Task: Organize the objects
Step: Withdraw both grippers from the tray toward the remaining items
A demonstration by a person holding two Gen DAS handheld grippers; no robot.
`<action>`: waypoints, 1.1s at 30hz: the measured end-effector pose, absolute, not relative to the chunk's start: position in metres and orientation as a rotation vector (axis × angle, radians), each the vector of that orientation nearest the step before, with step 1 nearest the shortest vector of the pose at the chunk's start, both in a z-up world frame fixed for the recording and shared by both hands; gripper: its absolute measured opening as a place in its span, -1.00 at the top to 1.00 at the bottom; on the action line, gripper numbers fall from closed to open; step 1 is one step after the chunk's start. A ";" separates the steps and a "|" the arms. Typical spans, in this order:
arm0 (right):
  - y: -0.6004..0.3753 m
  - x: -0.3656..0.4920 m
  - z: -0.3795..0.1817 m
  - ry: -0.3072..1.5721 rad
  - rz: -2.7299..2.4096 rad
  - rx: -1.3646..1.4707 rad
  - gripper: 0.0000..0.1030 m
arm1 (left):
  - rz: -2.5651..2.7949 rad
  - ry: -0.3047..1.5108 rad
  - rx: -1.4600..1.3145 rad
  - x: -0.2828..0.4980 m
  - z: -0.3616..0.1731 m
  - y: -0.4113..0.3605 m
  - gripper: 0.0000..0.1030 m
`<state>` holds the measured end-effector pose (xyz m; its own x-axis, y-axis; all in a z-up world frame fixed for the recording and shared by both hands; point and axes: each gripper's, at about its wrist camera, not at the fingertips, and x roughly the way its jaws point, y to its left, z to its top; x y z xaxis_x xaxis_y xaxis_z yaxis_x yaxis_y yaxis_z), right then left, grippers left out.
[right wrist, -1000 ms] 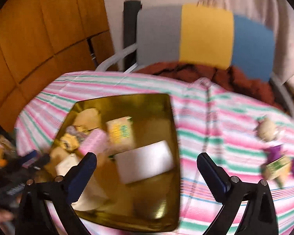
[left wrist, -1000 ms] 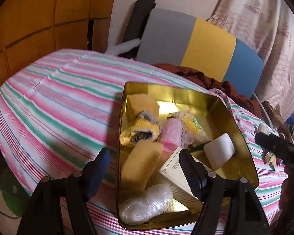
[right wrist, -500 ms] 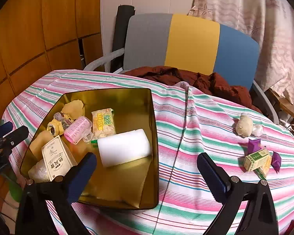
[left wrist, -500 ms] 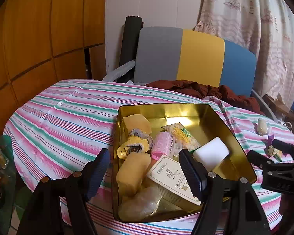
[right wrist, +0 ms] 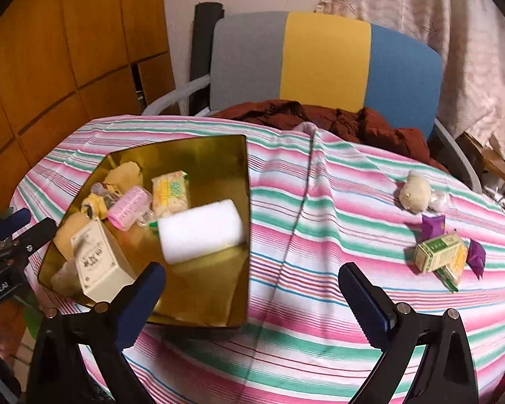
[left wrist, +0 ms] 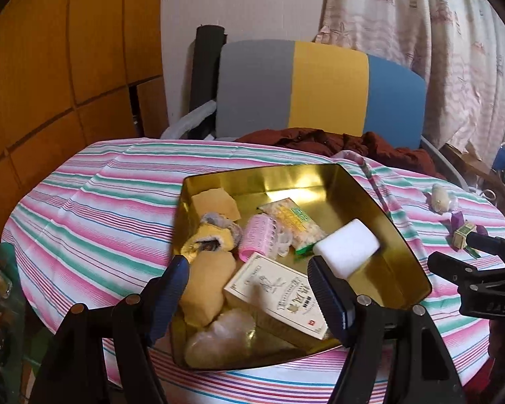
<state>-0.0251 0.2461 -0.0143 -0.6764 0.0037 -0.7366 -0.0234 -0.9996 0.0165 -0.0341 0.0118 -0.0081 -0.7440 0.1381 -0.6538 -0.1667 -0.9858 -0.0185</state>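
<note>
A gold tin tray [left wrist: 400, 239] [right wrist: 242, 181] sits on the striped tablecloth and holds a white foam block [left wrist: 346, 247] [right wrist: 202, 230], a pink hair roller [left wrist: 257, 234] [right wrist: 129, 203], a cream box [left wrist: 279, 291] [right wrist: 97, 262], a snack packet [left wrist: 294, 224] [right wrist: 170, 192] and yellow sponges [left wrist: 205, 289]. My left gripper [left wrist: 249, 298] hovers open over the tray's near end, holding nothing. My right gripper [right wrist: 252, 301] stands open above the cloth by the tray's right rim. A green-and-cream small box [right wrist: 439, 250] [left wrist: 463, 237], purple wrappers [right wrist: 432, 225] and a beige lump [right wrist: 414, 187] [left wrist: 439, 197] lie on the cloth at right.
A grey, yellow and blue chair back [left wrist: 320, 89] [right wrist: 323, 57] stands behind the round table, with a brown garment [right wrist: 320, 118] draped over the table's far edge. Wooden panels [left wrist: 67, 67] rise at left, a curtain [left wrist: 421, 27] at right. Striped cloth [right wrist: 320, 235] lies bare between tray and small box.
Both grippers have pulled back and risen, so more of the table shows. The right gripper swung right from above the tray to beside it. The objects have not moved.
</note>
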 end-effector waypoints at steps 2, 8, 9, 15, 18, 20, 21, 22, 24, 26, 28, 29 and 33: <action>0.252 -0.025 -0.016 0.050 2.850 -1.268 -0.99 | 2.753 0.049 -1.050 -0.035 -0.009 0.015 -0.44; 0.266 -0.023 -0.019 0.056 2.821 -1.269 -0.99 | 2.676 0.061 -1.044 -0.032 -0.007 0.028 -0.45; 0.270 -0.023 -0.019 0.055 2.812 -1.270 -0.99 | 2.666 0.065 -1.036 -0.032 -0.006 0.031 -0.45; 0.299 -0.024 -0.017 0.112 2.772 -1.271 -0.99 | 2.600 0.080 -1.005 -0.032 0.002 0.049 -0.48; 0.322 -0.024 -0.014 0.147 2.733 -1.260 -0.99 | 2.576 0.088 -1.008 -0.035 0.004 0.060 -0.57; 0.339 -0.023 -0.012 0.173 2.710 -1.245 -0.99 | 2.562 0.090 -1.014 -0.037 0.004 0.065 -0.57; 0.348 -0.023 -0.010 0.187 2.695 -1.239 -0.99 | 2.552 0.088 -1.020 -0.038 0.004 0.068 -0.57; 0.358 -0.022 -0.008 0.201 2.679 -1.230 -0.99 | 2.534 0.083 -1.025 -0.039 0.003 0.071 -0.57; 0.378 -0.021 -0.006 0.229 2.645 -1.215 -0.99 | 2.496 0.088 -1.023 -0.040 0.004 0.079 -0.57; 0.401 -0.021 -0.003 0.261 2.606 -1.198 -0.99 | 2.452 0.113 -1.007 -0.040 0.006 0.091 -0.57; 0.424 -0.021 -0.002 0.294 2.565 -1.177 -0.99 | 2.416 0.118 -0.992 -0.039 0.009 0.101 -0.57; 0.432 -0.020 -0.001 0.309 2.552 -1.167 -0.99 | 2.401 0.124 -0.984 -0.040 0.011 0.108 -0.57; 0.479 -0.020 0.001 0.404 2.485 -1.102 -0.99 | 2.372 0.155 -0.957 -0.042 0.017 0.131 -0.57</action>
<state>-0.0204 0.4792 0.0006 -0.6142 0.2334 -0.7538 -0.4602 -0.8819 0.1019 -0.0425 0.1309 0.0165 -0.5804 0.4652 -0.6683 -0.5485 -0.8300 -0.1014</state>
